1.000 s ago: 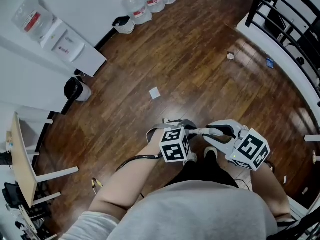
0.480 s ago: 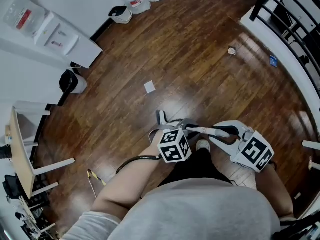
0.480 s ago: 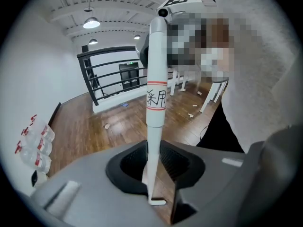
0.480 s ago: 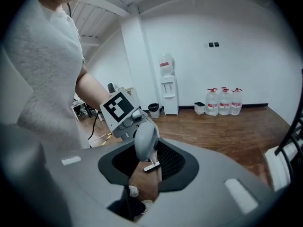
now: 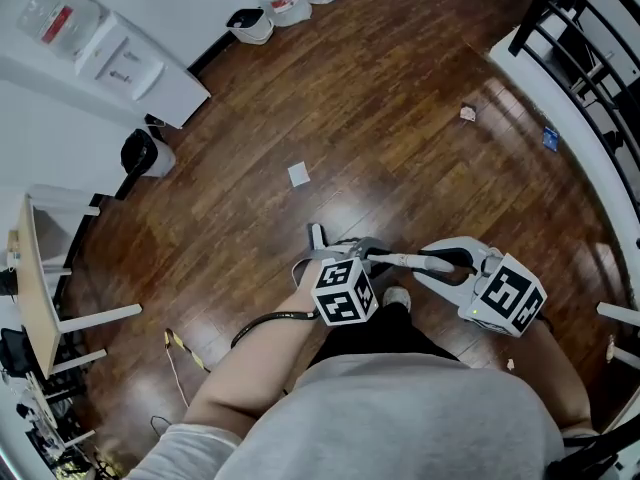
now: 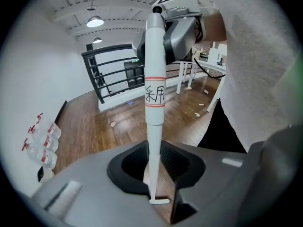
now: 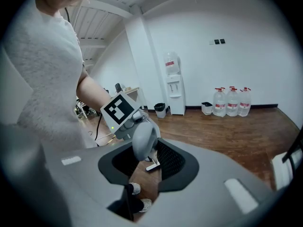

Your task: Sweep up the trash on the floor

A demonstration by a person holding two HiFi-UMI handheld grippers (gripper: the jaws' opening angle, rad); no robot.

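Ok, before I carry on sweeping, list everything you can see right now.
white plastic handle: one, white with grey top, held between both grippers
metal railing: one, black, far right
flat paper scrap: one, white, lying straight ahead
crumpled scrap: one, pale, near the railing
small flat scrap: one, blue, beside the railing
plastic water bottles: three, clear with red labels, in a row
water dispenser: one, white, left of the bottles
round bin: one, black, beside the dispenser
left gripper: one, grey, shut on the handle's thin end
right gripper: one, grey, shut on the handle's grey top
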